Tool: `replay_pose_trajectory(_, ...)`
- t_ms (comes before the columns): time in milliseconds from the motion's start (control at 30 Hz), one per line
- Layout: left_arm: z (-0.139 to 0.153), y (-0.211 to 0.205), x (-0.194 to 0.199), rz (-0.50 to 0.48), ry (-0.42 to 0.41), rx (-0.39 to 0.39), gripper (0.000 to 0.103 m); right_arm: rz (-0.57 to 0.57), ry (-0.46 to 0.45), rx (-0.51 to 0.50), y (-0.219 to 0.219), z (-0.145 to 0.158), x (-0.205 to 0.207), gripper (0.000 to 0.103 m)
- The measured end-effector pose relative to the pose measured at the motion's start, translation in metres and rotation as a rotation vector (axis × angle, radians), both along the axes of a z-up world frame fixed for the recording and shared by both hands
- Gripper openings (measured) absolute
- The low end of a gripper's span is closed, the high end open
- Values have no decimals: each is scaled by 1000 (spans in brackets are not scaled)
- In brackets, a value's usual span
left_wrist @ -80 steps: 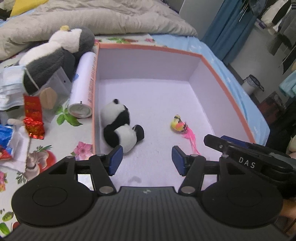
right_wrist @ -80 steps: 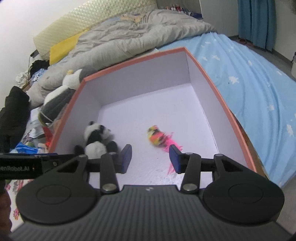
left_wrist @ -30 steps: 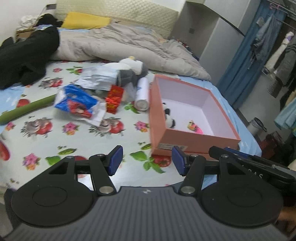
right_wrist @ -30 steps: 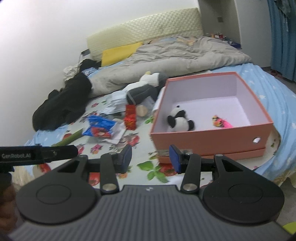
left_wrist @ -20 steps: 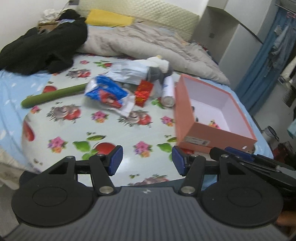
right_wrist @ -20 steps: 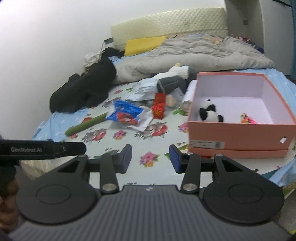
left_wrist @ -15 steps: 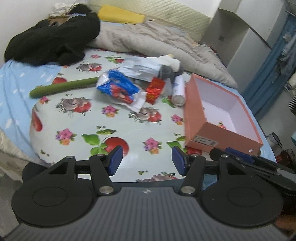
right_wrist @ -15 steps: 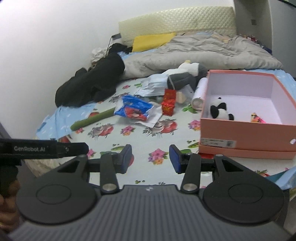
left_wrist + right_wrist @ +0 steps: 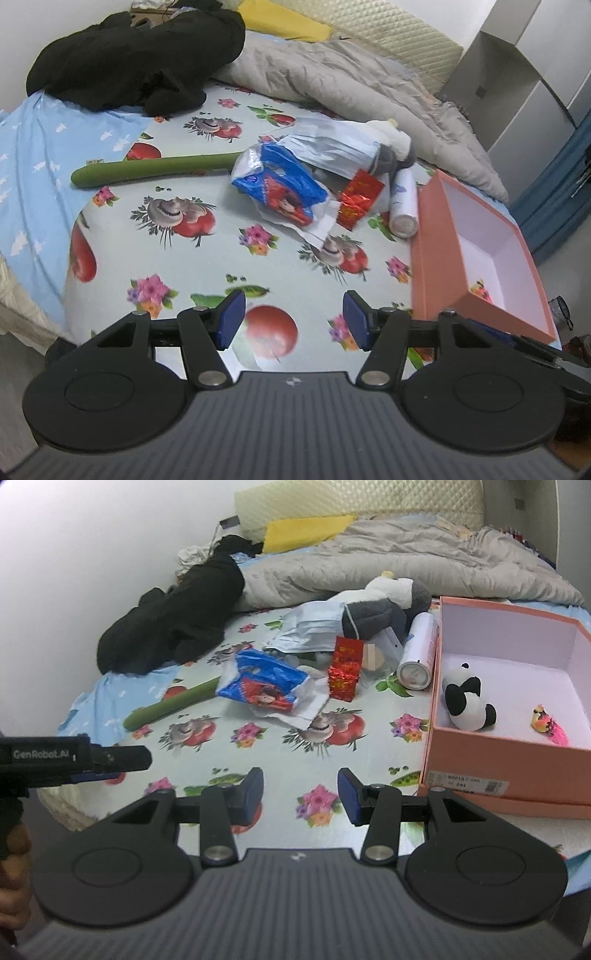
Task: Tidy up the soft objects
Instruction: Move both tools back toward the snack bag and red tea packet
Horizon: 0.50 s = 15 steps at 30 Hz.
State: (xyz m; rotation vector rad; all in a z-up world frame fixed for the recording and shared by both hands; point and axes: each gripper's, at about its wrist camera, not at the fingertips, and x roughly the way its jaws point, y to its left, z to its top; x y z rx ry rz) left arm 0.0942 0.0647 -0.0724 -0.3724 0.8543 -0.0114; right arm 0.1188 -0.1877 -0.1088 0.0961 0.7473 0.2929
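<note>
Matt cardboard box [image 9: 495, 764], fluffy plush panda [image 9: 466, 703]

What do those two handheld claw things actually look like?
Both the left gripper and the right gripper are matte black, with two round discs, silver pivot pins, a ribbed grey body and blue pads. White "GenRobot.AI" lettering marks the left one's side.

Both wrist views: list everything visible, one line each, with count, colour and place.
box: 1, salmon, white inside, right side of bed
panda plush: 1, black and white, in box, left part
toy bird: 1, yellow-pink, in box, right part
penguin plush: 1, grey and white, behind the pile
white can: 1, lying beside box's left wall
red packet: 1, mid pile
blue snack bag: 1, mid bed
face masks: stack, pale blue, against penguin
green tube: 1, left of bag
black garment: 1, far left
grey duvet: 1, behind
left gripper: jaws open, empty
right gripper: jaws open, empty
</note>
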Motion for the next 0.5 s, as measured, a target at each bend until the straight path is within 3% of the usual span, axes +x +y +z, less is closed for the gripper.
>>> replay_pose_trajectory(300, -37, 17, 73, 59, 54, -46, 64, -17, 21, -12, 5, -14, 76, 48)
replay_pose_trajectory(500, -55, 29, 123, 85, 70, -20, 64, -26, 58, -11, 6, -33, 131, 48)
